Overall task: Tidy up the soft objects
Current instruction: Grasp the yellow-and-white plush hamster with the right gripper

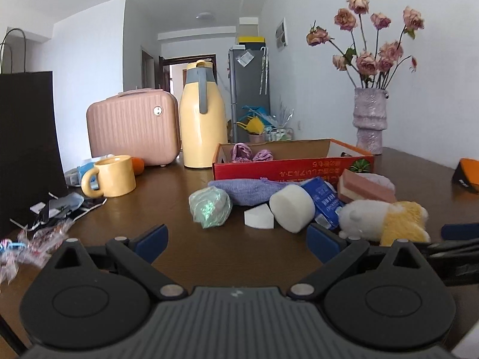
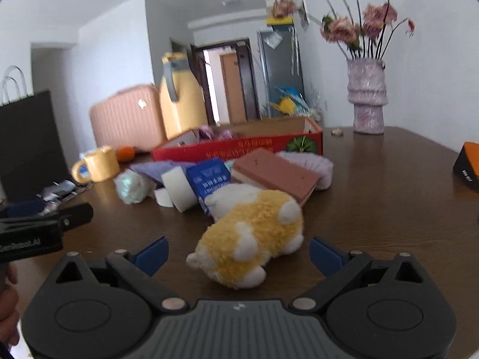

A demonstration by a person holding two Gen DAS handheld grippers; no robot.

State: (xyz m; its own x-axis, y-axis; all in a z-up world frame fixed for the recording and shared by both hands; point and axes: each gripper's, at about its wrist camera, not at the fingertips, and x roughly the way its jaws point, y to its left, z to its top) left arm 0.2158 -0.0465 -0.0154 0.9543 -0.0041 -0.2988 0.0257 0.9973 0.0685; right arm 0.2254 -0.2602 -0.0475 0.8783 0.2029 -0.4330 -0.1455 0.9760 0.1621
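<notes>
Your right hand-held gripper tilts slightly downward, jaws apart around the plush toy, untouched; your left hand-held gripper gapes over bare surface.

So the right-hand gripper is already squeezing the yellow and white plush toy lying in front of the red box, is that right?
Not quite. The right gripper is open, not squeezing: its blue fingers stand apart on either side of the plush toy without pressing on it, as the right wrist view shows. The toy does lie in front of the red box.
</notes>
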